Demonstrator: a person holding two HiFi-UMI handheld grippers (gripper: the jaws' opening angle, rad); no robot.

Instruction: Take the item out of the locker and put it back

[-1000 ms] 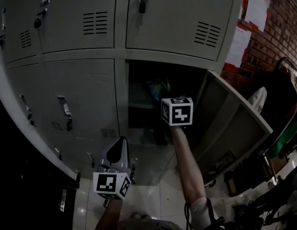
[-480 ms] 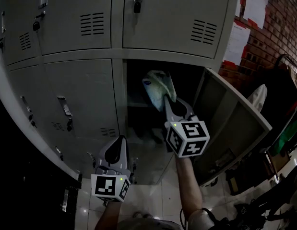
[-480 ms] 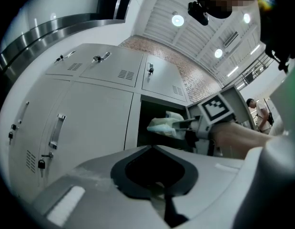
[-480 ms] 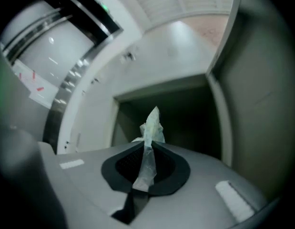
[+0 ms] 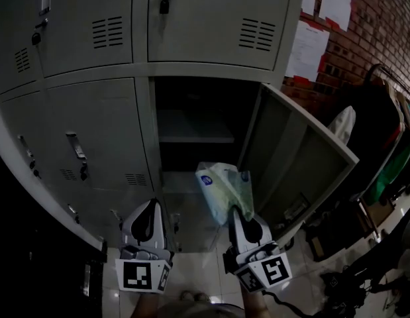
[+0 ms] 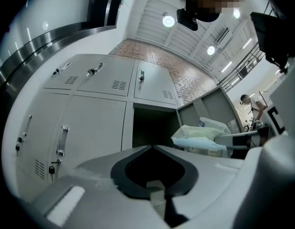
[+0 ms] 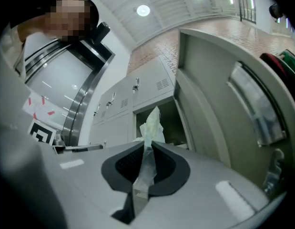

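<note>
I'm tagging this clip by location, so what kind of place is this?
Likely a locker or changing room: grey metal lockers with padlocks, one door open, paper notices on a brick wall.

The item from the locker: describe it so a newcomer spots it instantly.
Find the grey locker bank and its one open compartment. In front of it, the right gripper pinches a soft, pale green plastic packet with a round blue mark. Nothing else there is soft or crumpled.
</note>
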